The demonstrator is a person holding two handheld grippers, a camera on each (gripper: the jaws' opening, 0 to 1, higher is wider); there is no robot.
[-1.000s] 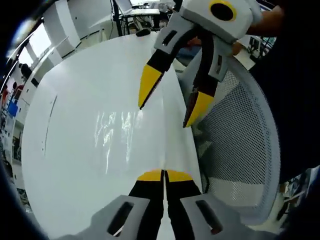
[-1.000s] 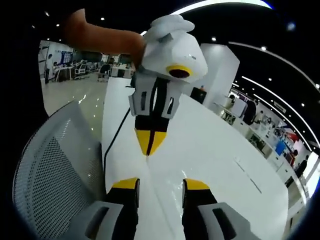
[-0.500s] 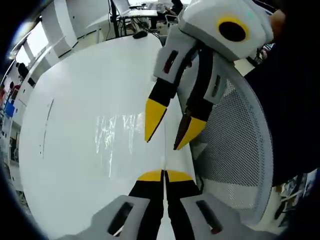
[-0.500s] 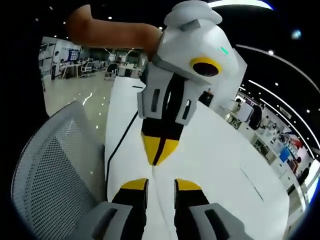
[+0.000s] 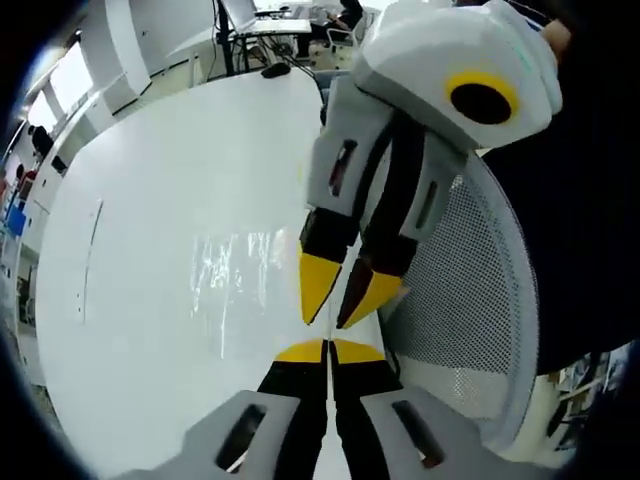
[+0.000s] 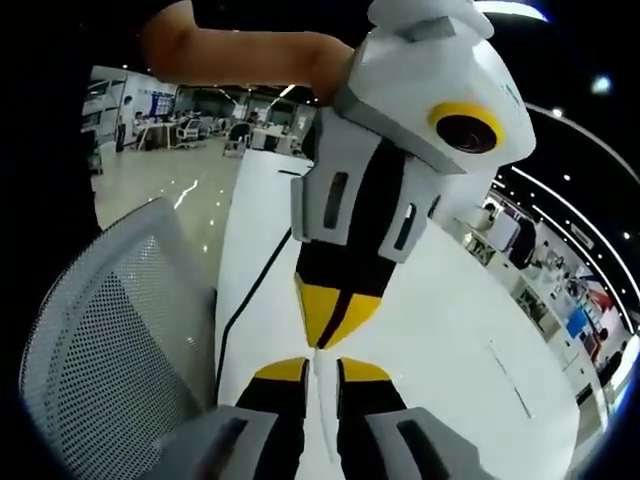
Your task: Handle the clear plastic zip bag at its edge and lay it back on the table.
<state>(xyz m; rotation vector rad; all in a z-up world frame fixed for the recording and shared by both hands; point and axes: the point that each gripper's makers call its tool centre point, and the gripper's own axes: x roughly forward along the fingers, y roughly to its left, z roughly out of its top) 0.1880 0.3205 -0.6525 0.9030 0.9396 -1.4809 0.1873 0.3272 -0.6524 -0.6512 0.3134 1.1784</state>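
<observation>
In the left gripper view, the left gripper (image 5: 328, 351) is pinched on the clear zip bag's (image 5: 235, 285) edge; the bag runs straight ahead on the white table (image 5: 150, 180). The right gripper (image 5: 342, 300) hangs just ahead, jaws a little apart.

In the right gripper view, the right gripper (image 6: 320, 372) is slightly apart, the left gripper (image 6: 335, 315) just ahead, a mesh chair (image 6: 100, 330) on its left.

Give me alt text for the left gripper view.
Two yellow-tipped grippers meet tip to tip over a white table: the left gripper shut, the right gripper nearly closed. A clear plastic zip bag glints on the table beside a mesh chair.
</observation>
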